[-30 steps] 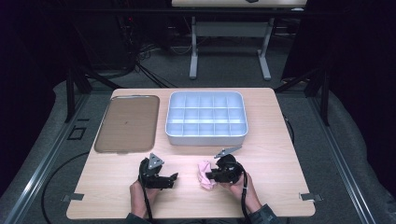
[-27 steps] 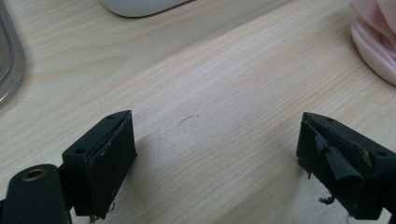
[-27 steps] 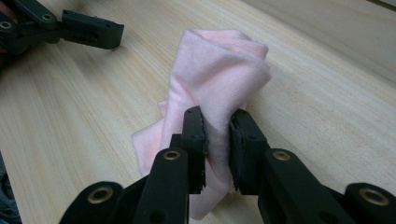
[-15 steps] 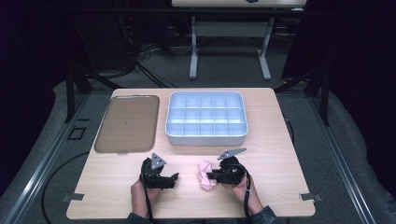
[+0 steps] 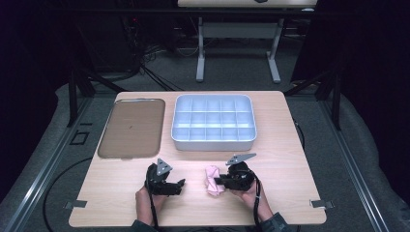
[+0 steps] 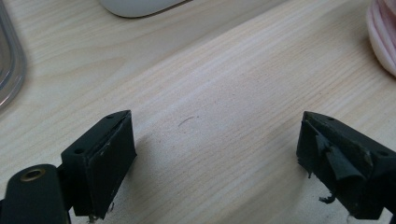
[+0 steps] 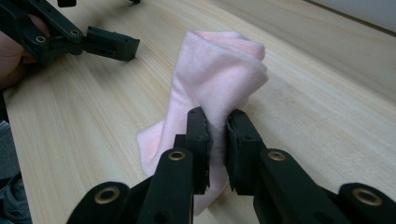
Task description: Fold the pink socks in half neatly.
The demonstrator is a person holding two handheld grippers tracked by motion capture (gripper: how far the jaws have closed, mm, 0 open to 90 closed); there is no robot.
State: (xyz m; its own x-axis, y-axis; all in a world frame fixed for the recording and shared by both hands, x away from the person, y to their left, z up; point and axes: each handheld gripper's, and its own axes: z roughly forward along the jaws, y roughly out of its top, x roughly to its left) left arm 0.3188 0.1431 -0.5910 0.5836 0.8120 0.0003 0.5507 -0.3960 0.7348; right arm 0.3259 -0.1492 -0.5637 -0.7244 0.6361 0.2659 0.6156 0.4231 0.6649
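Right gripper (image 7: 217,140): jaws pinched on a fold of the pink cloth (image 7: 210,88); they have just been closing, with the cloth between them.
Left gripper (image 6: 215,163): jaws wide apart, nothing between them, bare table (image 6: 210,93) under them.
Cloth: bunched on the table's near edge, between the two grippers, still resting on the wood.
Hands: both low at the near edge in the high view, left gripper (image 5: 167,181) just beside the cloth (image 5: 212,180), right gripper (image 5: 227,180) touching it.
Bin (image 5: 213,123): white, divided, every compartment looks empty; well apart from the cloth.
Tray (image 5: 131,127): flat, dark, bare, left of the bin.
Progress: grasp looks made; lifting or moving the cloth is not yet done, by my reading.
Views: the right gripper view shows the pinch on the fold; the high view is too small for that, yet it alone gives the bin's compartments.
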